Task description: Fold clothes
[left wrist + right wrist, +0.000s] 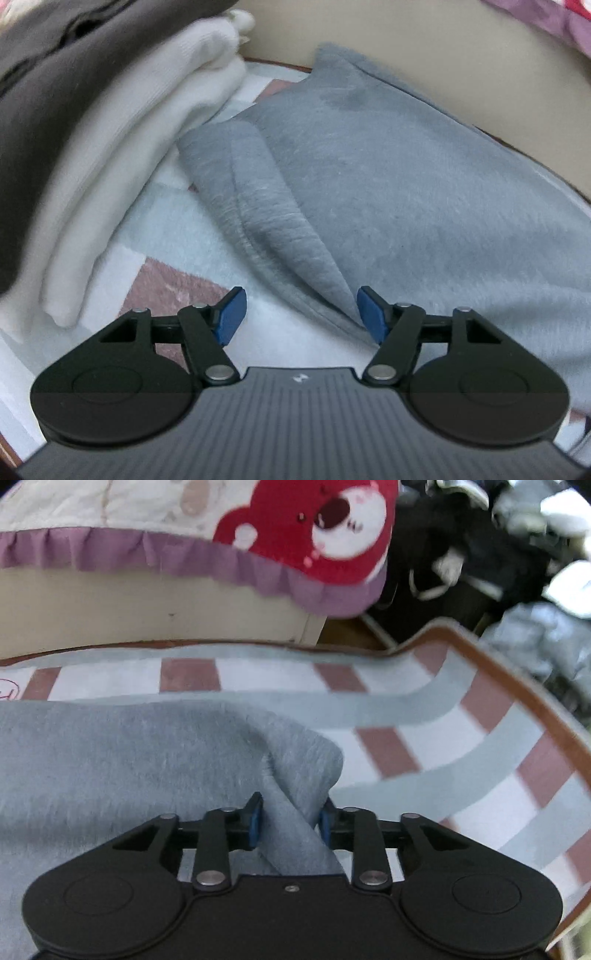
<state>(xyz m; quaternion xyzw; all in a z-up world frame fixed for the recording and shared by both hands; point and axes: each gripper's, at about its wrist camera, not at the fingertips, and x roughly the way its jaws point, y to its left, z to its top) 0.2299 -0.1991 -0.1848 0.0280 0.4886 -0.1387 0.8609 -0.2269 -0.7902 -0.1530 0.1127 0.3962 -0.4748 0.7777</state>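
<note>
Your right gripper (290, 819) has its jaws clamped on a bunched corner of the grey fleece garment (122, 746); the cloth fills the gap between the blue pads (255, 821) and rises in a ridge just above them. That pinch looks meant to carry the corner over for a fold.

Your left gripper (297, 314) has its jaws apart with nothing between them. Its right blue pad (371, 314) sits just beside the garment's folded edge, its left pad (232, 312) over bare mat. Placed so, it seems ready to take that near edge, so both hands could lift one side together.

The grey fleece garment (388, 177) lies spread across the middle and right of the left view, with one flap already doubled over toward lower centre. It rests on a checked mat (461, 738) of pale blue, white and dusty pink squares with a brown border.

At the upper left of the left view stand folded clothes: a white knit (147, 129) under a dark grey piece (55, 92), probably the finished pile kept clear of the working area. In the upper part of the right view hangs a purple-frilled cloth (184, 557) with a red cartoon bear; at the upper right lies a dark heap of clothes (498, 535), likely still to be folded.

The only mark is a small logo on the left gripper's body, too small to read, and a red scrawl at the mat's left edge, illegible.
</note>
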